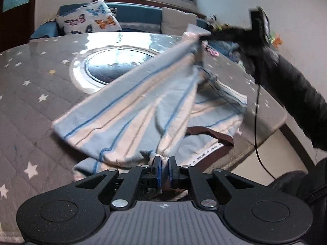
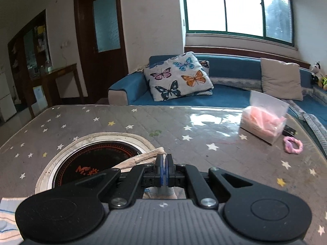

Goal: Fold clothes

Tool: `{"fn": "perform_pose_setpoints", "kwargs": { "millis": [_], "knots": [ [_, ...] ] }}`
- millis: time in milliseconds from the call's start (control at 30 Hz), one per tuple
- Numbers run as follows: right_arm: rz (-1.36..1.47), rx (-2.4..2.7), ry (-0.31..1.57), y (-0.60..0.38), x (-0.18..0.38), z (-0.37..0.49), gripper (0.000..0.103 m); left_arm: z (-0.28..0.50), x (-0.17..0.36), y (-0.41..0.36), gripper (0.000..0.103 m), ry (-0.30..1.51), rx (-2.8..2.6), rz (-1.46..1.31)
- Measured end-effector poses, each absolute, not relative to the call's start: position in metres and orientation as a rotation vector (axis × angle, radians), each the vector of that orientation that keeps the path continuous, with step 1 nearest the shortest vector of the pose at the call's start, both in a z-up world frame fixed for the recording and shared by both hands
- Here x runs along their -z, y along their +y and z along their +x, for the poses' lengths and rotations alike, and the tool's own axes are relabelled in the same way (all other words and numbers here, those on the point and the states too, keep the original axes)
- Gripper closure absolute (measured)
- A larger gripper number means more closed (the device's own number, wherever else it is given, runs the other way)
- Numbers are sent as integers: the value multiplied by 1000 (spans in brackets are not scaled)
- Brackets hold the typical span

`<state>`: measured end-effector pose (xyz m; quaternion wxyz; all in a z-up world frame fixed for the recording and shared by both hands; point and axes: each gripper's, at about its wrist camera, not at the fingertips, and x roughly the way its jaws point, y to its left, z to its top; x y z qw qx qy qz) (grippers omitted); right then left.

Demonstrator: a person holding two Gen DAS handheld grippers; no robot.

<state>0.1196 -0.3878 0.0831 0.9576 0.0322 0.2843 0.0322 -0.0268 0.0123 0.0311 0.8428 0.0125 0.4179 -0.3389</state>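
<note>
A pale blue and cream striped garment with a brown neckband hangs stretched over the grey star-patterned table. My left gripper is shut on a bunched edge of it at the near side. In the left wrist view my right gripper pinches the far corner and holds it raised, with a dark sleeve behind it. In the right wrist view that gripper is shut on a cream hem of the garment, which drapes below the fingers.
A round cooktop is set into the table's middle. At the far right stand a tissue box, a pink hair tie and a small black item. A blue sofa with cushions lies beyond the table. A black cable hangs off the right edge.
</note>
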Motion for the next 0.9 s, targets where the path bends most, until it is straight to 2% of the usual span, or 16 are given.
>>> {"fn": "perform_pose_setpoints", "kwargs": {
  "millis": [100,167,233,467,733,833,867,900],
  "knots": [
    [66,-44,593,-397,-77,110,101,-24,-48,27,90,811,693,10],
    [68,-33,604,-400,-73,105,101,-17,-58,36,73,758,626,9],
    [77,-25,611,-403,-70,103,101,-3,-62,49,64,738,543,-41],
    [85,-30,619,-401,-65,107,101,65,-26,62,63,904,304,-147],
    [74,-42,624,-396,-65,115,101,80,3,52,63,982,206,-110],
    [69,-46,633,-394,-63,119,101,81,3,48,66,983,208,-89],
    [67,-47,637,-393,-62,121,101,82,2,47,78,985,212,-84],
    [65,-49,639,-393,-61,122,101,82,-1,46,84,989,215,-85]
  ]
}}
